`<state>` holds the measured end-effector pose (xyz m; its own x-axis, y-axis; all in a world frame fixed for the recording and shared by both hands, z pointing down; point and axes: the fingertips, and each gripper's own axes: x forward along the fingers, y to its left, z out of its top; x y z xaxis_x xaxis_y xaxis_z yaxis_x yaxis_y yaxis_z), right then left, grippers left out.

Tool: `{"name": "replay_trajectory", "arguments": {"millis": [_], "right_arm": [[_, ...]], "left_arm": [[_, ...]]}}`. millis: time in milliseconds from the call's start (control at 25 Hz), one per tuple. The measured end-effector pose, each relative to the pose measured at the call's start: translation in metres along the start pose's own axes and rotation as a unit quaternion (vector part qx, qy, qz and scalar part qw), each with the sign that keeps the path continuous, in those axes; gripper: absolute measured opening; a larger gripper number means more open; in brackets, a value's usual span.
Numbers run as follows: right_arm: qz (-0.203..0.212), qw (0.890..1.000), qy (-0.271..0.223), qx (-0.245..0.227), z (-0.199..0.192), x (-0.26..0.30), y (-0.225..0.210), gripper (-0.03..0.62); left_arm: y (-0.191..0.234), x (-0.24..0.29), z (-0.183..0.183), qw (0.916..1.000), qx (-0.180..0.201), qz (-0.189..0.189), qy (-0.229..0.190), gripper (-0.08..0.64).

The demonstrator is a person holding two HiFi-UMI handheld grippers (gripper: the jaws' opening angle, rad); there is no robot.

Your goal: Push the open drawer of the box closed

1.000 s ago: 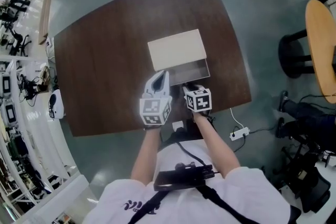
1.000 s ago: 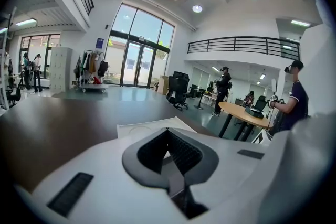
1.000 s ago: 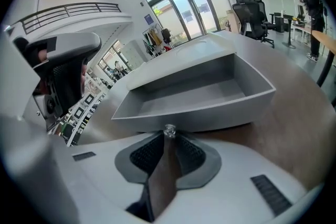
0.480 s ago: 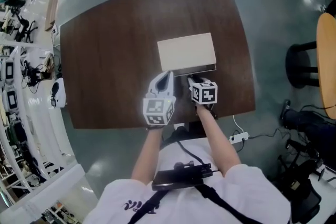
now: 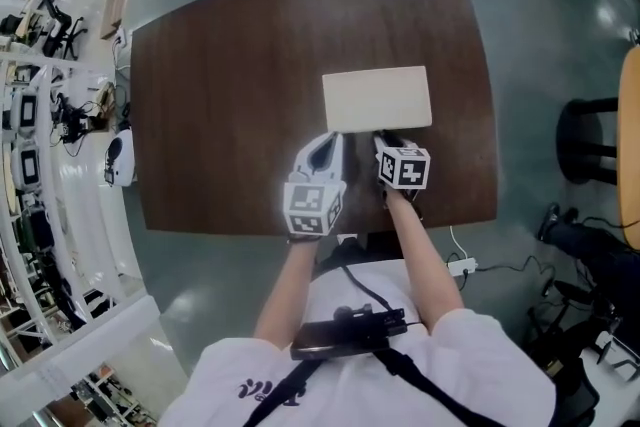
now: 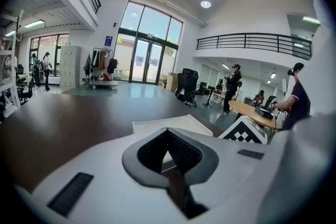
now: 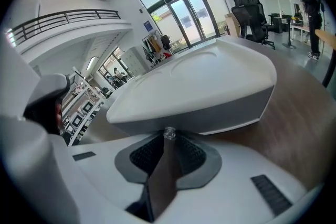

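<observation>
A cream-white box (image 5: 377, 99) lies flat on the dark wooden table (image 5: 230, 95); its drawer front sits flush with the body on the near side. My right gripper (image 5: 386, 141) is shut, tips against that front. In the right gripper view the box (image 7: 199, 86) fills the frame, and a small clear knob (image 7: 169, 134) sits right at the right gripper (image 7: 169, 141) tips. My left gripper (image 5: 328, 147) is shut and holds nothing, just off the box's near-left corner. In the left gripper view the left gripper (image 6: 167, 132) points at the box (image 6: 157, 125).
The table's near edge (image 5: 300, 227) runs close under both grippers. A white device (image 5: 117, 160) lies at the table's left edge. A power strip with a cable (image 5: 462, 265) is on the floor, a black stool (image 5: 588, 140) stands to the right, and shelves (image 5: 30, 115) line the left.
The drawer has gone from pulled out to flush with the box. My right gripper has moved forward with the drawer front; the left gripper stayed beside it.
</observation>
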<state>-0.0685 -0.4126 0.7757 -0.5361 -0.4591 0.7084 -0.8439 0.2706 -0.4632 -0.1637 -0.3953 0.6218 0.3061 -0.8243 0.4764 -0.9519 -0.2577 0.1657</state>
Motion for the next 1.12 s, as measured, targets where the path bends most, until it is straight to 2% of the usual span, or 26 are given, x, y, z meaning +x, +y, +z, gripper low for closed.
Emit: {"name": "replay_trajectory", "arguments": {"millis": [400, 560, 680, 800, 880, 1000, 1120], "right_arm": [[-0.015, 0.999, -0.040, -0.006, -0.011, -0.018, 0.000, 0.075], [-0.008, 0.998, -0.070, -0.004, -0.013, -0.047, 0.014, 0.075], [-0.011, 0.994, -0.110, -0.025, -0.006, -0.083, 0.021, 0.075], [-0.030, 0.982, -0.175, -0.068, 0.012, -0.127, 0.032, 0.074], [-0.036, 0.973, -0.212, -0.087, 0.020, -0.157, 0.046, 0.005], [-0.035, 0.959, -0.256, -0.113, 0.027, -0.199, 0.072, 0.005], [-0.037, 0.940, -0.304, -0.153, 0.036, -0.235, 0.094, 0.005]], "left_arm": [[0.011, -0.027, -0.003, 1.0000, 0.001, -0.001, -0.008, 0.008], [0.009, -0.045, -0.008, 0.9999, -0.003, -0.012, -0.011, 0.008], [-0.007, -0.054, -0.008, 0.9996, 0.003, -0.022, -0.018, 0.008], [-0.027, -0.065, -0.003, 0.9987, 0.019, -0.035, -0.033, 0.008], [-0.039, -0.079, 0.002, 0.9977, 0.028, -0.043, -0.045, 0.008], [-0.056, -0.104, 0.010, 0.9957, 0.037, -0.051, -0.068, 0.008], [-0.072, -0.122, 0.023, 0.9927, 0.048, -0.057, -0.094, 0.008]]}}
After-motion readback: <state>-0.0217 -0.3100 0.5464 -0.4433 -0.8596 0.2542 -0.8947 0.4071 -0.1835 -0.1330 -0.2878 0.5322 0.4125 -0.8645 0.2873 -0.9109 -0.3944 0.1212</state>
